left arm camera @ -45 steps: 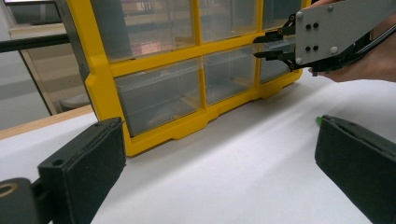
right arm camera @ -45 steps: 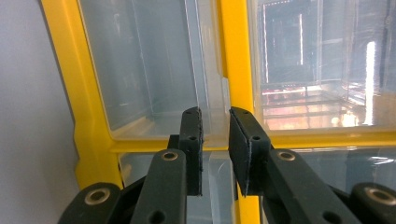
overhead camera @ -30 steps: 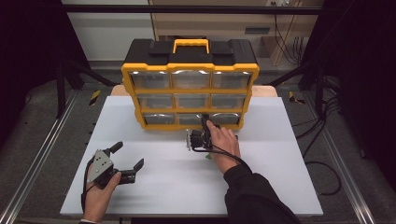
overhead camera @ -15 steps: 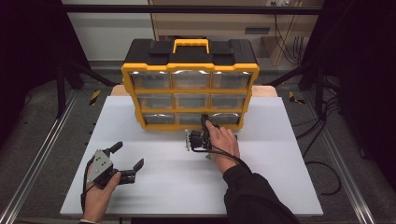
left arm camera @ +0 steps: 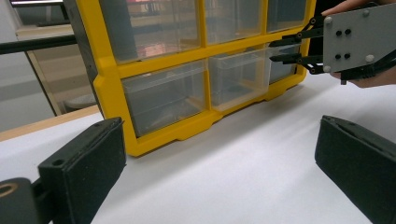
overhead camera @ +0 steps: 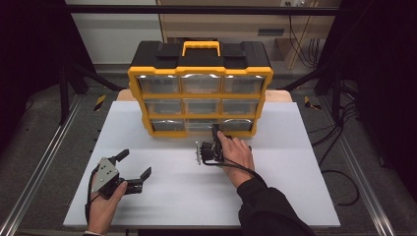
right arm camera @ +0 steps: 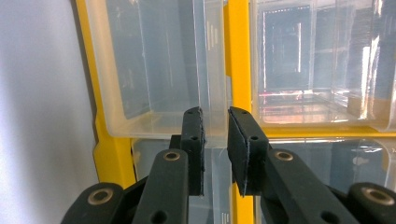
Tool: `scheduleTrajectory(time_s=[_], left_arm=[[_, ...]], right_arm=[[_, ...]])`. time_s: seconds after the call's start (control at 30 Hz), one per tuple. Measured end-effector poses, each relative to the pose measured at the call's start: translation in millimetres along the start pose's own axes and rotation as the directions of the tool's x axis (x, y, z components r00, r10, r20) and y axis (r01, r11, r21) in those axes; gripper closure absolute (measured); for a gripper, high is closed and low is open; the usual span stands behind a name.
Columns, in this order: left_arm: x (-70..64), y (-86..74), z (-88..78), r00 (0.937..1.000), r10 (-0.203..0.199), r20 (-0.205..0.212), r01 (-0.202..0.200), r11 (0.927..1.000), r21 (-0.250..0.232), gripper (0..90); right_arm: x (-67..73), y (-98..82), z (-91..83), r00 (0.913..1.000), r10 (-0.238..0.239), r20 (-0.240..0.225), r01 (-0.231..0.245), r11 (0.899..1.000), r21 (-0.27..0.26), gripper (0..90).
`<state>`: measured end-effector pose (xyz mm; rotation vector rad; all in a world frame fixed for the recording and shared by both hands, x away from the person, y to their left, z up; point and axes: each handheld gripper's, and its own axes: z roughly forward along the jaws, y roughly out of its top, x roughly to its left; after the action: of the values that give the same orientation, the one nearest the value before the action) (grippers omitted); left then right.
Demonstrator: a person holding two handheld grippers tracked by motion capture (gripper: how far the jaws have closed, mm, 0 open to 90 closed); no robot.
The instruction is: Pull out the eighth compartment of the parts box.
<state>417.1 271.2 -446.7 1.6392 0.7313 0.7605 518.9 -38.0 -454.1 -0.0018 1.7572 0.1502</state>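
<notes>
A yellow and black drawer cabinet (overhead camera: 200,88) with 9 clear drawers in 3 rows is stood at the far side of the white table (overhead camera: 275,196). The bottom middle drawer (left arm camera: 238,77) is seen in the left gripper view drawn slightly proud of its neighbours, so the pull is judged begun but far from complete; most of the drawer's travel is left. The right gripper (overhead camera: 215,132) is held at that drawer's front, turned on its side. In the right gripper view its 2 jaws are drawn close together with the drawer's clear front lip (right arm camera: 212,133) between the pads, and the grip is taken as closed on that lip, though the clear plastic makes actual contact hard to confirm. The left gripper (overhead camera: 132,169) is rested near the table's front left, well apart from the cabinet, jaws spread wide and nothing held between them. Whether anything lies inside the drawer cannot be told through the plastic. Against the earlier high-view frames little is altered: the left hand is found in the same spot with the same open spread, the right hand is placed at the same drawer with at most a slight shift, and the cabinet is unmoved.
</notes>
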Motion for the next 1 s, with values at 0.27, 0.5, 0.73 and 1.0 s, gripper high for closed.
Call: scheduleTrajectory(time_s=[0.27,0.5,0.73,1.0], left_arm=[[0.2,0.3,-0.6,1.0000,-0.001,-0.001,0.001,1.0000,-0.002,1.3],[0.0,0.6,-0.6,1.0000,-0.001,-0.001,0.001,1.0000,-0.003,1.3],[0.0,0.5,-0.7,1.0000,0.003,-0.002,-0.003,1.0000,-0.001,1.3],[0.3,0.6,-0.6,1.0000,0.004,-0.002,-0.004,1.0000,-0.001,1.3]], right_arm=[[1.7,0.3,-6.3,1.0000,-0.001,0.001,0.001,1.000,-0.001,76.5],[3.6,0.2,-13.9,1.0000,0.003,0.000,-0.003,1.000,-0.005,76.4],[5.5,0.4,-22.6,1.0000,-0.002,0.000,0.002,1.000,-0.006,76.4],[8.8,1.3,-33.3,1.0000,-0.005,-0.006,0.005,1.000,-0.002,76.5]])
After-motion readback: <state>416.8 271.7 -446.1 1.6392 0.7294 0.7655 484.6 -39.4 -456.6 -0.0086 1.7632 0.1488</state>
